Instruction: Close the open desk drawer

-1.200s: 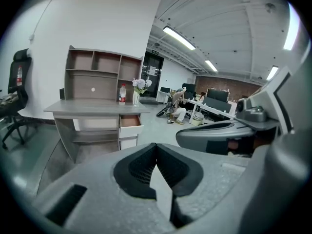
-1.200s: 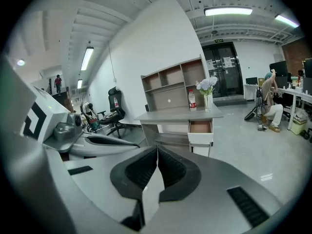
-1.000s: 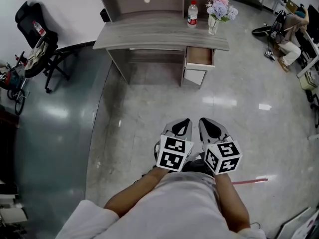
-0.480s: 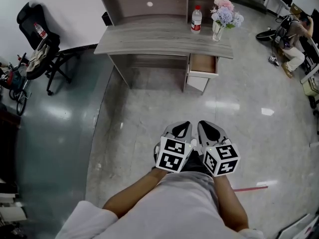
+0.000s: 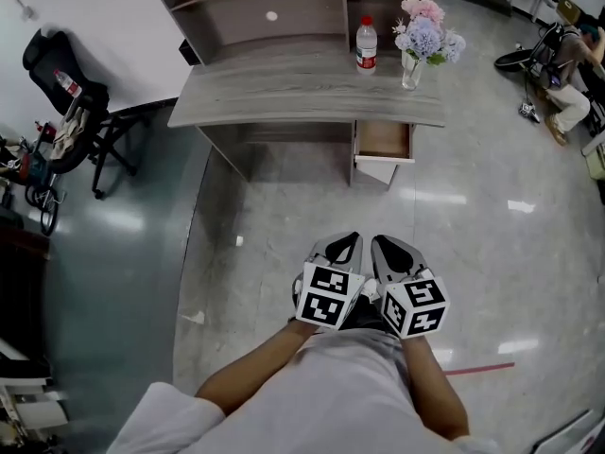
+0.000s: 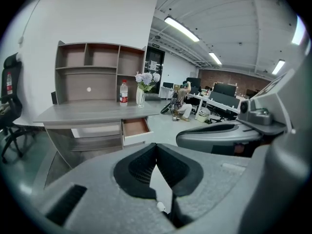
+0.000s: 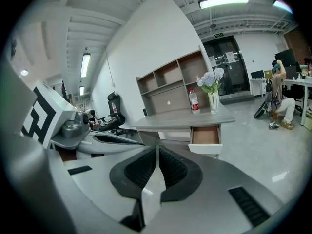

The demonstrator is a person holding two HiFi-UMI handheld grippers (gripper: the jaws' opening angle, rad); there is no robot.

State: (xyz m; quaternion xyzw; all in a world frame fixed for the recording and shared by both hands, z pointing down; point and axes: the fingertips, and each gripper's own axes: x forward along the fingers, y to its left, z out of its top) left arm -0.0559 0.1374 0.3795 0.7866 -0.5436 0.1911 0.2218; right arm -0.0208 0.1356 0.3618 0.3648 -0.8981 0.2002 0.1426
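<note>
Item, nearest: left gripper [image 5: 346,242] and right gripper [image 5: 388,246], held side by side just ahead of the person's body, each pointing to twelve o'clock; the left gripper view shows its pads closed tip to tip with nothing between them; the right gripper view shows the same, pads together and empty. Item: pale glossy floor [image 5: 284,216], a wide stretch of it between the grippers and the furniture; a red strip [image 5: 477,370] at four o'clock. Item, the task's thing: the drawer [image 5: 383,140], well apart from both grippers at twelve to one o'clock, pulled out toward the person from under the right end of the grey desk [image 5: 302,88]; brown interior apparently empty, white front panel facing the person. Handling, as judged: light, rigid, likely sliding on runners; no grasp needed; closed jaw tips set flat at the middle of the front panel, pushed straight in; an off-centre push could skew it, a hard shove could jolt the desktop. Item, farther: water bottle [image 5: 366,34] and vase of flowers [image 5: 423,31] on the desk above the drawer; shelf unit [image 5: 274,8] behind; office chair [image 5: 76,102] at ten o'clock.
</note>
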